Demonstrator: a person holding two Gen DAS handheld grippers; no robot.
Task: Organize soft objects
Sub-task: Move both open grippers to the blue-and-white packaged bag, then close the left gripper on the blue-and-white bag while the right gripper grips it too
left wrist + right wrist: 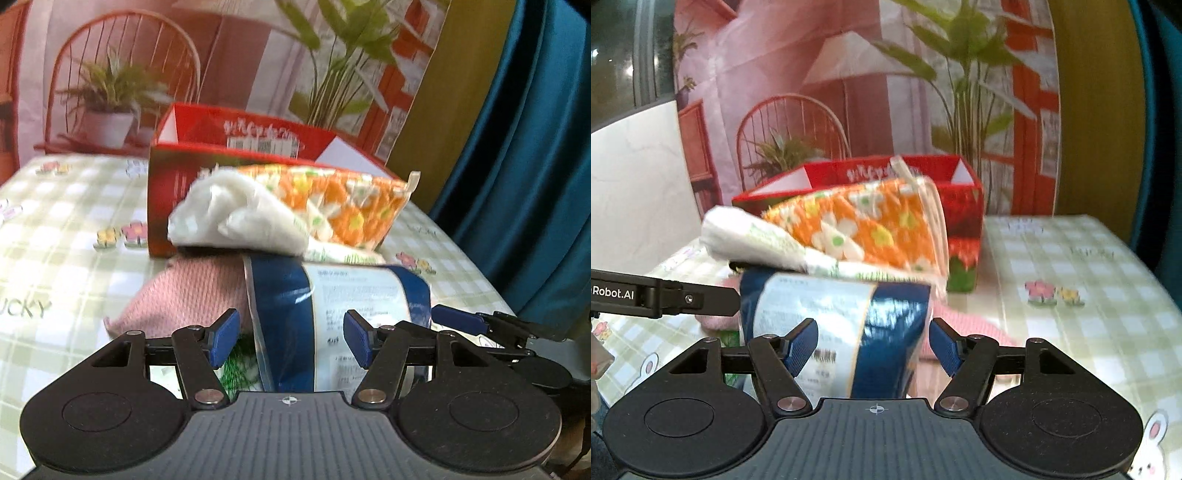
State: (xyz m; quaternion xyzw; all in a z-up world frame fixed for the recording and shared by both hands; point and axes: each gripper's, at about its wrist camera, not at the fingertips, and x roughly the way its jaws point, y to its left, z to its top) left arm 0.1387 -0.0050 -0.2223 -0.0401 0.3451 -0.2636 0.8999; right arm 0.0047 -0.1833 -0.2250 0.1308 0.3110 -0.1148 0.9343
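A blue and white plastic packet (332, 317) lies between the open jaws of my left gripper (291, 341); whether the pads touch it I cannot tell. In the right wrist view the same packet (842, 325) sits between the jaws of my right gripper (871, 347), also spread wide. An orange flowered cloth bag (343, 203) and a white soft bundle (236, 218) rest on top of the packet. A pink knitted piece (184, 299) lies under them. A red open box (229, 155) stands behind the pile.
The table has a green checked cloth (59, 229) with flower prints. A printed backdrop (258, 55) stands behind the box. A blue curtain (532, 166) hangs at the right. The other gripper's finger (461, 321) shows at the right of the packet.
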